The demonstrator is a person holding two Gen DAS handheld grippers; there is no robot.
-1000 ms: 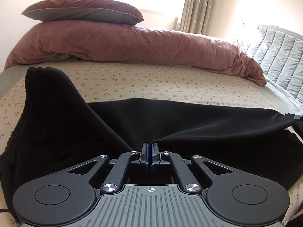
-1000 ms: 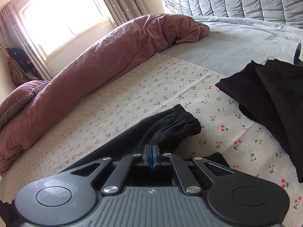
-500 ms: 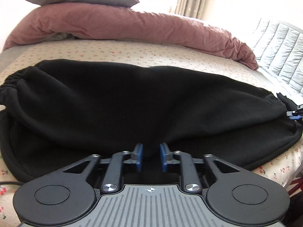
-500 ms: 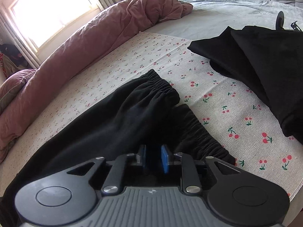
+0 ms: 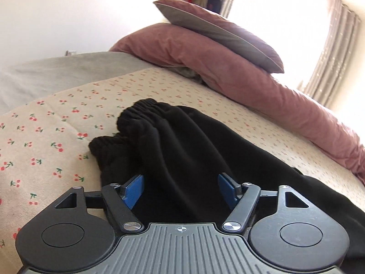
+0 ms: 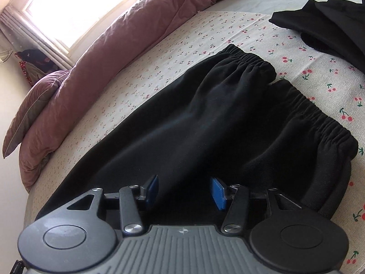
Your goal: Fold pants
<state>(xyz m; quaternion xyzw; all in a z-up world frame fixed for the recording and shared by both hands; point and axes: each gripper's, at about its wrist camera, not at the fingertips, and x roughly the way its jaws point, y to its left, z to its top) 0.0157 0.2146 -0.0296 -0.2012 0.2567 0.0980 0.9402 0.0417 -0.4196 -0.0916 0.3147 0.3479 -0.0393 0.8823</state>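
The black pants (image 5: 187, 150) lie folded lengthwise on the cherry-print bedsheet (image 5: 57, 137), one layer over the other, with gathered elastic ends showing. My left gripper (image 5: 180, 189) is open just above the fabric and holds nothing. In the right wrist view the pants (image 6: 194, 123) show two elastic ends at the right, the upper layer set back from the lower. My right gripper (image 6: 184, 190) is open over the fabric and holds nothing.
A rolled pink duvet (image 5: 251, 86) with a pillow (image 5: 219, 36) on it lies along the far side of the bed. Other black garments (image 6: 330, 27) lie on the sheet at the right. A bright window (image 6: 75, 6) and a grey sheet (image 5: 63, 68) are beyond.
Both grippers were shut on the pants a second ago, carried one layer over the other, then opened and let go. Both now stand wide open, and the left wrist view has swung left.
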